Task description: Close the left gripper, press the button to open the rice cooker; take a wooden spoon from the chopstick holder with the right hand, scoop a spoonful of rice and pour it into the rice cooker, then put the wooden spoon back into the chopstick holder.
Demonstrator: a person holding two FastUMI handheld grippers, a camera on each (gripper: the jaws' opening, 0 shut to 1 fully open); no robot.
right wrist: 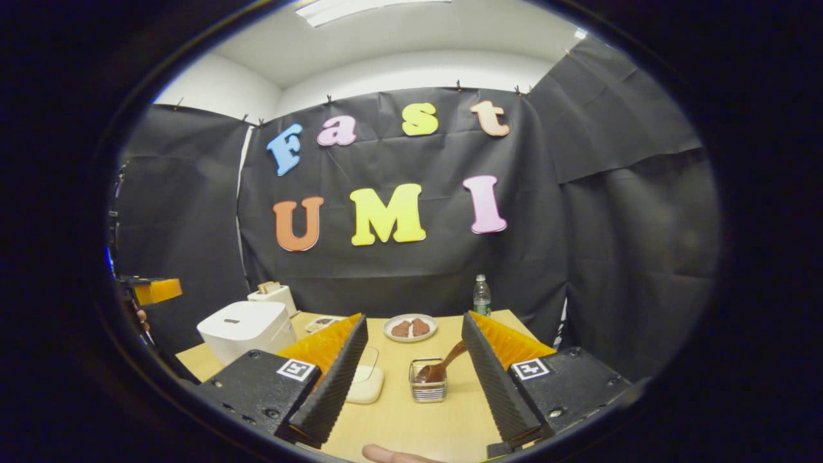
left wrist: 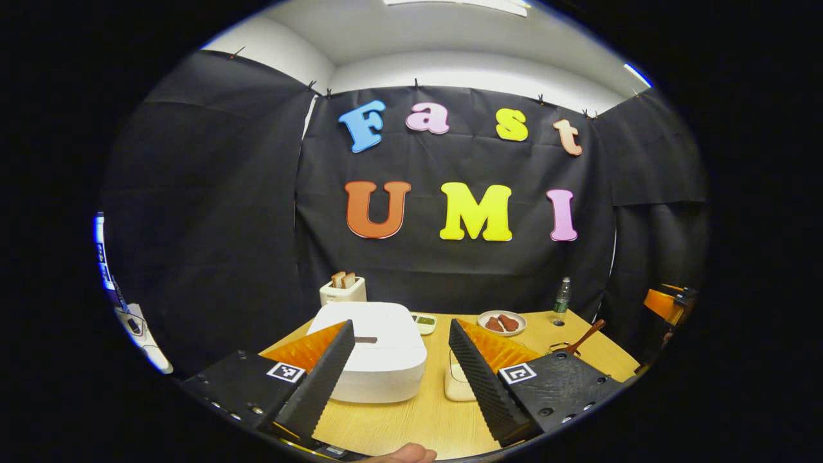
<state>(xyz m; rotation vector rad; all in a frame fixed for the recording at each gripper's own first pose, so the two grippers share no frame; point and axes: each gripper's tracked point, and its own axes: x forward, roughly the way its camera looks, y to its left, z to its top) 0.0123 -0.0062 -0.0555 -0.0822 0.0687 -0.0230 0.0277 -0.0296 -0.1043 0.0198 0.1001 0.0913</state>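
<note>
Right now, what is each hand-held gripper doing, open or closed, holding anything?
Left hand-held gripper: open, holding nothing.
Right hand-held gripper: open, holding nothing.

white rice cooker point(left wrist: 376, 357), brown wooden spoon point(right wrist: 443, 366)

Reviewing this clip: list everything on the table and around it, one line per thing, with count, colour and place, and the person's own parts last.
rice cooker: 1, white, lid shut, left side of the table
toaster: 1, white, two slices in it, behind the rice cooker
small dish: 1, pale with green contents, right of the rice cooker's back
plate: 1, white, brown food on it, back centre
bottle: 1, clear with green label, back right
chopstick holder: 1, metal wire, centre right
wooden spoon: 1, brown, leaning in the chopstick holder
rice container: 1, pale, clear lid, beside the chopstick holder
table: 1, light wood
left hand-held gripper: 1, open
right hand-held gripper: 1, open
</note>
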